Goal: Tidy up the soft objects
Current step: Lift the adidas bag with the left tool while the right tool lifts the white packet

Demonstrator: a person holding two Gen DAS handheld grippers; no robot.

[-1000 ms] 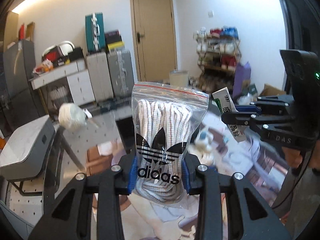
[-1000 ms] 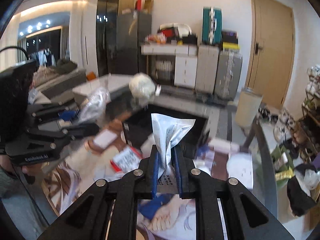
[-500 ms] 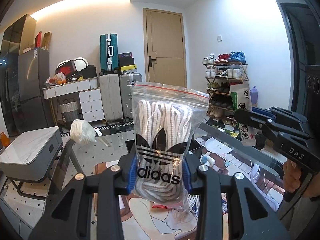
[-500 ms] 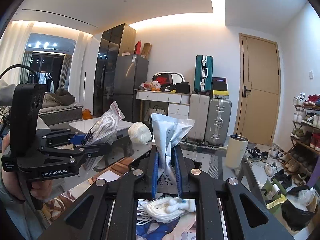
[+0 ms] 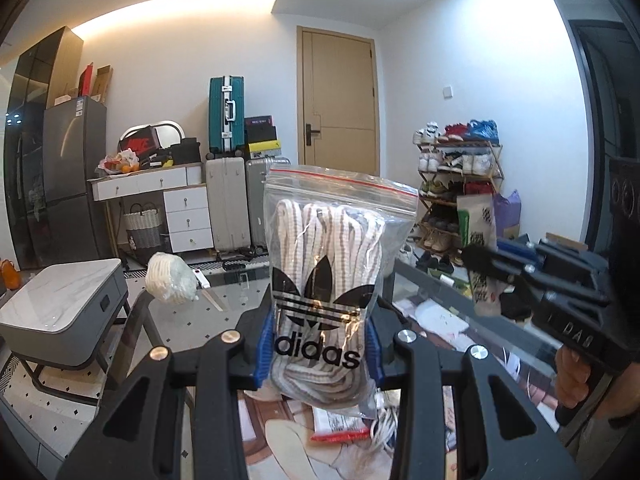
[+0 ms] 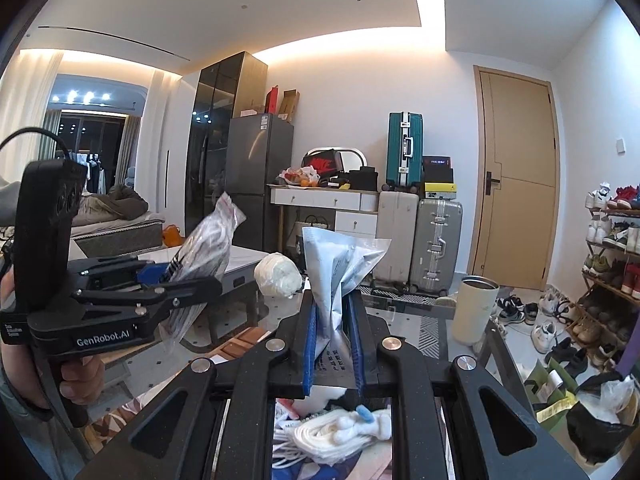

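My left gripper is shut on a clear zip bag of striped white laces with a black Adidas logo, held upright above the glass table. The same bag shows in the right wrist view, in the left gripper. My right gripper is shut on a crumpled pale blue packet, also held high. In the left wrist view that packet hangs from the right gripper. A white bundle of cord lies below on the table.
A white ball of rope rests on the table's far side. A cream cup stands at the table's right edge. A grey side table is at left. Suitcases and a shoe rack line the walls.
Both grippers have risen and tilted up with their bags; the views show more room and less tabletop. Neither grip has changed.
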